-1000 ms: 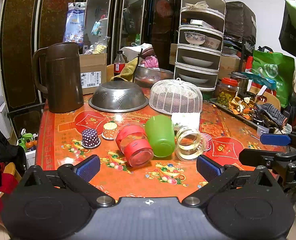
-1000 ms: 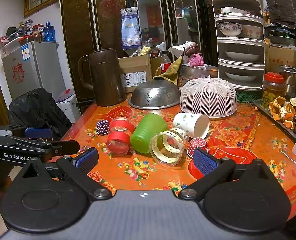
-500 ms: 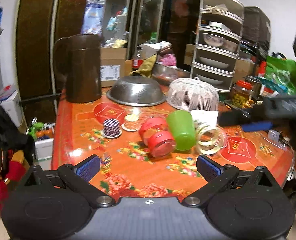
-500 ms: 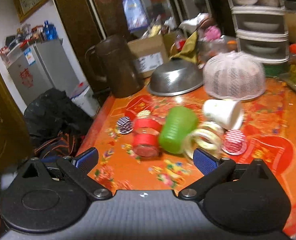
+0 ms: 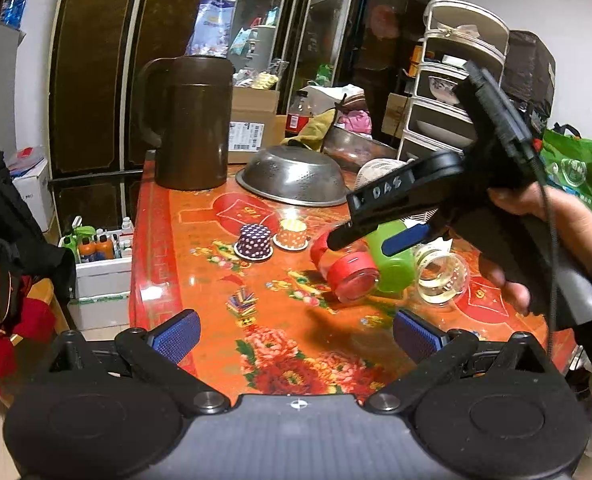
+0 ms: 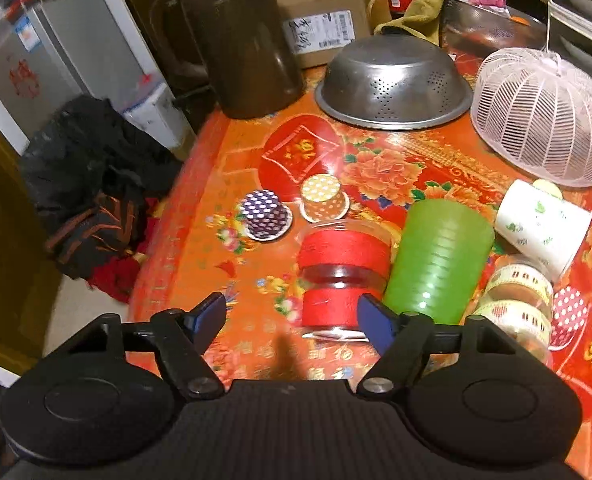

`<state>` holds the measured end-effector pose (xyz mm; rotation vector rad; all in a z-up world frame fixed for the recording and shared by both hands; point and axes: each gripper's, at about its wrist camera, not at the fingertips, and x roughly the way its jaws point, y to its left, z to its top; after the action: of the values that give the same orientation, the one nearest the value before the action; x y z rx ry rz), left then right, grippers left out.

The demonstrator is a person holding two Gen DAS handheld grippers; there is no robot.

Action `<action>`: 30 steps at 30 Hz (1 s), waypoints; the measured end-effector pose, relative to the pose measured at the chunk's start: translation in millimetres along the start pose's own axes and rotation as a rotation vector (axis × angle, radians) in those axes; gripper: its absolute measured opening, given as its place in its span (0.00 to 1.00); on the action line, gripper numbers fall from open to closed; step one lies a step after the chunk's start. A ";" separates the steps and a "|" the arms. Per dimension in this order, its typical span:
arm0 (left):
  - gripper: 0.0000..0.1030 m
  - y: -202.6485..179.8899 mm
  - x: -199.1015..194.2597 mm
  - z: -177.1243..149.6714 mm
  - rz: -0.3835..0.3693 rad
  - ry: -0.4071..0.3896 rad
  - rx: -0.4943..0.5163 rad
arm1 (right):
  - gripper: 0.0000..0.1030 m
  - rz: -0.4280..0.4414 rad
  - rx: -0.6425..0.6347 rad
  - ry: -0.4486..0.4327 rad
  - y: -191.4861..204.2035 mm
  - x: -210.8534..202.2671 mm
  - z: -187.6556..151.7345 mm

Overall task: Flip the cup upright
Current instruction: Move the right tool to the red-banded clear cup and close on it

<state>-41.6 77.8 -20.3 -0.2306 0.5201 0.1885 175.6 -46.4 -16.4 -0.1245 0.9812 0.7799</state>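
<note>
Several cups lie on their sides on the red flowered table [image 6: 232,184]: a clear cup with red bands [image 6: 342,278], a green cup [image 6: 436,258], a white printed cup [image 6: 544,226] and a clear cup with yellowish bands [image 6: 516,300]. My right gripper [image 6: 292,320] is open just above the near end of the red-banded cup [image 5: 350,274]; from the left wrist it [image 5: 370,240] hovers over the red and green [image 5: 392,270] cups. My left gripper [image 5: 296,334] is open and empty, back at the table's near edge.
Small dotted paper cups sit upside down: purple [image 6: 264,216], orange [image 6: 324,198], red [image 6: 570,314]. A brown jug [image 6: 240,36], an overturned steel colander [image 6: 394,80] and a white mesh food cover [image 6: 544,116] stand behind. Boxes and clothes lie left of the table.
My right gripper has moved forward and down over the red-banded cup, tilting down. My left gripper has pulled back and swung left; the right gripper now crosses its view.
</note>
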 end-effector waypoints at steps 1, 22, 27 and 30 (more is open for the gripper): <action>1.00 3.2 -1.0 -0.8 0.001 -0.003 -0.009 | 0.68 -0.020 -0.006 0.011 1.3 3.9 0.5; 1.00 28.9 -10.2 -19.4 -0.012 -0.012 -0.099 | 0.61 -0.110 0.063 0.152 3.7 66.1 16.8; 1.00 33.9 -9.3 -21.0 -0.014 -0.013 -0.120 | 0.67 -0.096 0.149 0.123 -1.2 65.0 20.0; 1.00 33.9 -8.3 -21.5 -0.018 -0.010 -0.122 | 0.65 -0.096 0.157 0.128 1.3 70.3 23.8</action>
<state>-66.7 103.6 -39.9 -0.3529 0.4968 0.2045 213.5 2.4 -57.6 -0.0855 1.1458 0.6099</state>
